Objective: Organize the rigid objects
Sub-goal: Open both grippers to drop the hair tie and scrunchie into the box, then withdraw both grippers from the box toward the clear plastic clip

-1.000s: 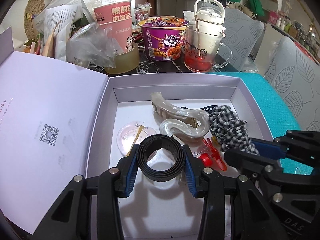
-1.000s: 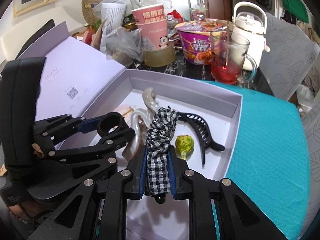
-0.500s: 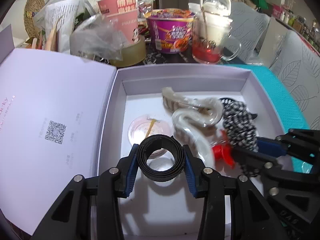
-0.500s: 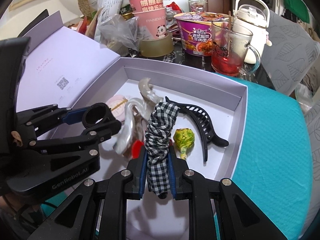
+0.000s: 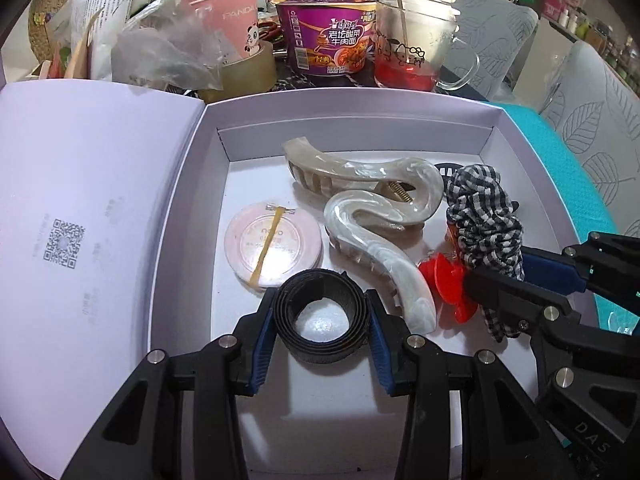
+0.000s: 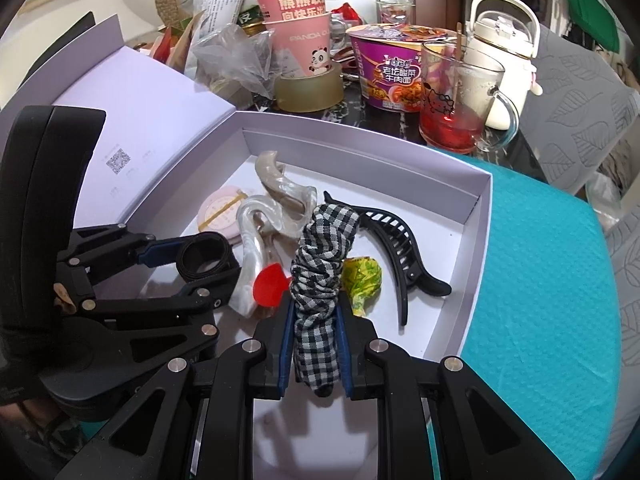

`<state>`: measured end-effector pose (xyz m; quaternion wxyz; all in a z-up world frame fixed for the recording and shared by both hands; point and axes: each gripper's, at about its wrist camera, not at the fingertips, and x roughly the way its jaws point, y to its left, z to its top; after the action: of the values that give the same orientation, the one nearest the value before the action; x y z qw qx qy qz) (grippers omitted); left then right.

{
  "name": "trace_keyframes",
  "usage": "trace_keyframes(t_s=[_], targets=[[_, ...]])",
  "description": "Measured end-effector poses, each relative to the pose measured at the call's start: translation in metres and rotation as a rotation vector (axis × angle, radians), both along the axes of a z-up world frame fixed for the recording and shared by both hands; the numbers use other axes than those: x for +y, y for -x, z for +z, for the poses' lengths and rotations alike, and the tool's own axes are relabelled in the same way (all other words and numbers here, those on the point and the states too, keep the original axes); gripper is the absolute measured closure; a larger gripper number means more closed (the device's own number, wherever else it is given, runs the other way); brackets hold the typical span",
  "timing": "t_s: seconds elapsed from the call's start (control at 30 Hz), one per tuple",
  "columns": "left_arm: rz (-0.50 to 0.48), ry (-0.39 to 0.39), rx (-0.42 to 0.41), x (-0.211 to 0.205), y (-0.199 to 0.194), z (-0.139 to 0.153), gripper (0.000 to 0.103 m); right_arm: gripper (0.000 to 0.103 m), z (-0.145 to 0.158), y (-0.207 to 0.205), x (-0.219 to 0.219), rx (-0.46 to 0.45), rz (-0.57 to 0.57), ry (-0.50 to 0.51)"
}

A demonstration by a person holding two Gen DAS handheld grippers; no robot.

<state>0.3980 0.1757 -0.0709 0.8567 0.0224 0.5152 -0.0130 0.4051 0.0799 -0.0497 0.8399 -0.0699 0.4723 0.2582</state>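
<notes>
An open white box (image 5: pixel 400 110) (image 6: pixel 476 248) holds a pearly claw clip (image 5: pixel 372 216) (image 6: pixel 276 208), a pink round case (image 5: pixel 273 246), a red clip (image 5: pixel 448 284) (image 6: pixel 270 284), a black claw clip (image 6: pixel 400 240) and a green-yellow wrapped sweet (image 6: pixel 362 278). My left gripper (image 5: pixel 322 324) (image 6: pixel 200 258) is shut on a black band ring (image 5: pixel 320 316) low over the box floor. My right gripper (image 6: pixel 316 334) (image 5: pixel 500 276) is shut on a black-and-white checked scrunchie (image 6: pixel 324 264) (image 5: pixel 484 216) inside the box, beside the red clip.
The box lid (image 5: pixel 80 208) lies open to the left. Behind the box stand pink paper cups (image 5: pixel 224 12), a tape roll (image 5: pixel 248 72), a purple noodle bowl (image 5: pixel 332 36), a glass mug with red liquid (image 5: pixel 416 52) and a white kettle (image 6: pixel 504 52). A teal mat (image 6: pixel 540 320) lies right.
Both grippers have moved forward and lower into the box, holding the ring and the scrunchie. The box contents look nearer; the scrunchie now sits against the red clip.
</notes>
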Motion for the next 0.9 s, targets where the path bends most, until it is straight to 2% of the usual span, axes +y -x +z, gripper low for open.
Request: trace_keyframes(t_s=[0.17,0.3,0.47,0.6,0.63,0.9], targets=[[0.016,-0.017,0.013,-0.001,-0.002,0.0,0.062,0.082,0.001,0.0,-0.001,0.003,-0.013,0.017],[0.023,-0.011,0.035,-0.001,-0.004,0.001,0.062,0.074,0.006,-0.002,-0.006,-0.006,-0.033,0.015],[0.028,0.017,0.005,0.002,0.002,0.012,0.06,0.071,0.015,0.001,-0.011,-0.032,-0.039,0.013],[0.032,0.002,-0.043,0.003,0.009,0.027,0.036,0.067,0.023,0.005,-0.014,-0.052,-0.046,0.006],[0.034,0.004,-0.053,0.003,0.01,0.03,0.033,0.067,0.026,0.006,-0.015,-0.059,-0.046,0.005],[0.057,-0.001,-0.062,0.008,0.017,0.04,0.033,0.061,0.039,0.009,-0.018,-0.091,-0.057,0.0]])
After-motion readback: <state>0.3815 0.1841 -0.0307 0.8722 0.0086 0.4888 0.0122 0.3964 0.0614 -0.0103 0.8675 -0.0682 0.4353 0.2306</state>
